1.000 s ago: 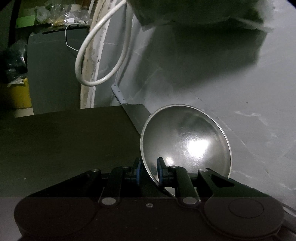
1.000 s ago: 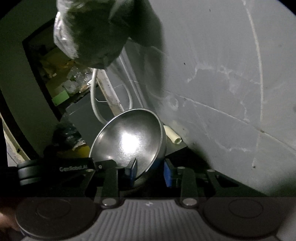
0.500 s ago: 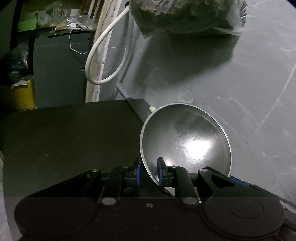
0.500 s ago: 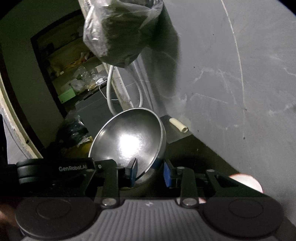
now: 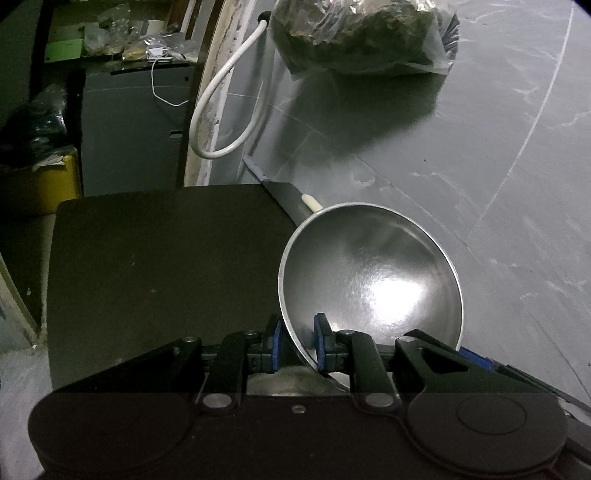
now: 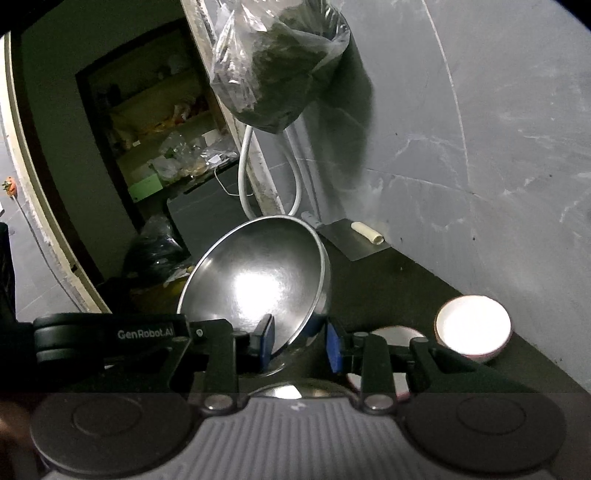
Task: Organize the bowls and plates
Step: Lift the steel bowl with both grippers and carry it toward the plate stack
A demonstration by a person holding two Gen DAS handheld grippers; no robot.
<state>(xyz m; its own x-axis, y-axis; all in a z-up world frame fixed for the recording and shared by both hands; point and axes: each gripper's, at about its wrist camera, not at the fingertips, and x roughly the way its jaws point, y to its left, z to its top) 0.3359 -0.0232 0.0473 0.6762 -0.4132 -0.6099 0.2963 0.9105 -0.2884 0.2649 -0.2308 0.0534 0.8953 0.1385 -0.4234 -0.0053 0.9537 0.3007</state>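
My left gripper (image 5: 297, 347) is shut on the rim of a shiny steel bowl (image 5: 373, 277), held tilted above a dark table (image 5: 159, 258). My right gripper (image 6: 300, 345) straddles the rim of the steel bowl (image 6: 258, 280) with a gap at its right pad, so the grip is unclear. In the right wrist view a white bowl (image 6: 472, 328) stands on the dark table (image 6: 406, 280) at the right. Another pale dish (image 6: 391, 336) shows behind the right finger, and a steel rim (image 6: 295, 391) sits just under the gripper.
A grey wall (image 5: 480, 129) runs along the right. A plastic bag of dark greens (image 5: 362, 33) hangs on it, with a white hose (image 5: 221, 110) beside. A small metal sheet with a pale tube (image 6: 365, 230) lies at the table's far corner. A cluttered shelf (image 6: 173, 162) is behind.
Both grippers have pulled back and lowered. More of the table shows, and the white bowl and pale dish have come into the right wrist view. The steel bowl stays in the fingers.
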